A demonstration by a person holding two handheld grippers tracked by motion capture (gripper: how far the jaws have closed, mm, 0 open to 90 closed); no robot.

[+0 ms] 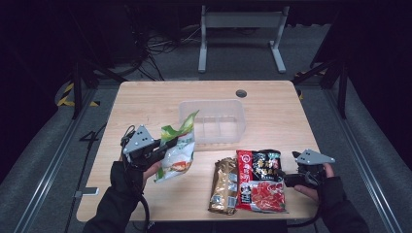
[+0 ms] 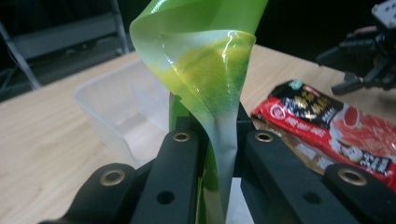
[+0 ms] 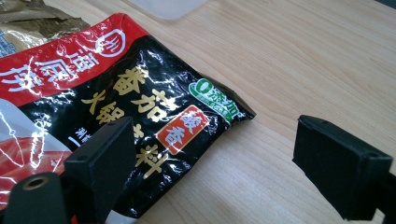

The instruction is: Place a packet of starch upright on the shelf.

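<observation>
Green bag lifted beside the clear tub

Left gripper (image 1: 163, 148) sits in a gloved hand whose forearm comes in from the near edge of the table (image 1: 145, 97). It points toward the tub (image 1: 214, 121), and its jaws are clamped tight on the lower part of a green bag (image 1: 177, 153). The bag hangs clear of the table, just in front of the tub's near left corner, with its top edge leaning over the tub's rim.

The right gripper (image 1: 286, 178) lies low, well to the right of the tub. Its jaws stand wide apart with nothing between them, beside a red and black packet (image 1: 260, 179). A brown packet (image 1: 224, 184) lies flat against that packet's left side, in front of the tub.

The right gripper view shows gold Chinese characters on the red and black packet, a round white logo on its red band and a green "0" badge at its corner. From above, this print is too small to read. The left gripper view shows the bag's glossy film pinched and twisted between the black jaws, yellow and green, with no readable writing.
</observation>
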